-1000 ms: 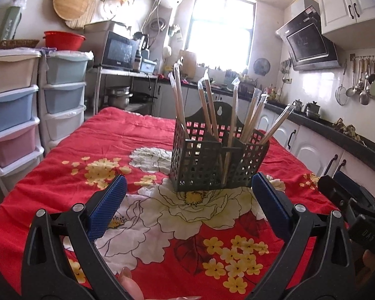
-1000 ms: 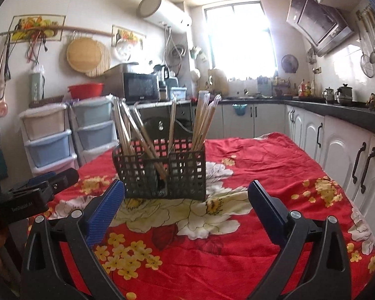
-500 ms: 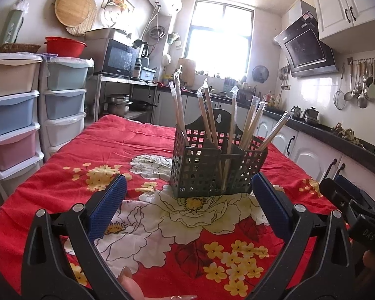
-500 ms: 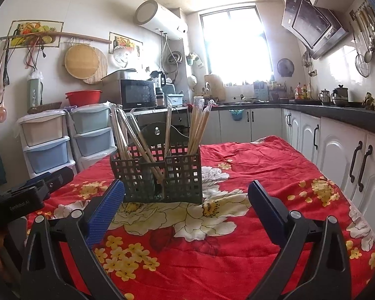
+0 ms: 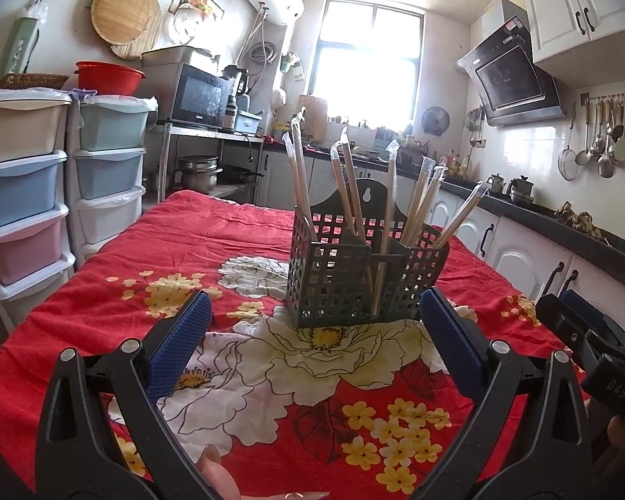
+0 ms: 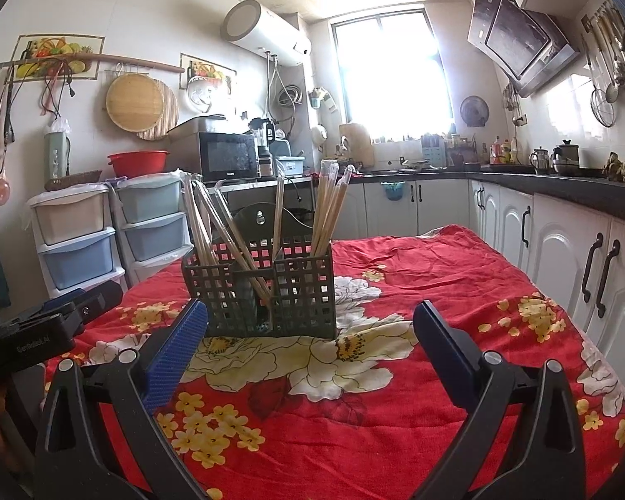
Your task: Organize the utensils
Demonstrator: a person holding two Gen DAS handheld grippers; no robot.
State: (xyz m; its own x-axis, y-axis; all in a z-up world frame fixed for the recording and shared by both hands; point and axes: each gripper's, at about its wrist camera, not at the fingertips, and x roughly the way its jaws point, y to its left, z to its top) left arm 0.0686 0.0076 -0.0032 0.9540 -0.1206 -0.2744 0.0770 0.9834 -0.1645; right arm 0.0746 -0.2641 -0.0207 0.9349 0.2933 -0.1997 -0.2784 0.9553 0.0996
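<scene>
A dark green perforated utensil holder (image 5: 364,279) stands on the red flowered tablecloth (image 5: 237,233); it also shows in the right wrist view (image 6: 262,291). Several wrapped wooden chopsticks (image 5: 350,183) stand upright and leaning in its compartments, seen too in the right wrist view (image 6: 329,212). My left gripper (image 5: 314,335) is open and empty, just short of the holder. My right gripper (image 6: 310,339) is open and empty, also just short of it. Each gripper shows at the edge of the other's view: the right one (image 5: 583,333), the left one (image 6: 58,312).
Stacked plastic drawers (image 5: 25,191) stand left of the table. White cabinets under a dark counter (image 6: 562,241) run along the right. A microwave (image 5: 196,98) and pots sit on a rack at the back. Ladles hang on the right wall (image 5: 604,141).
Both wrist views have tilted upward and drawn back slightly, so the holder sits lower in each frame. Both grippers stay open and empty. The holder and chopsticks have not moved.
</scene>
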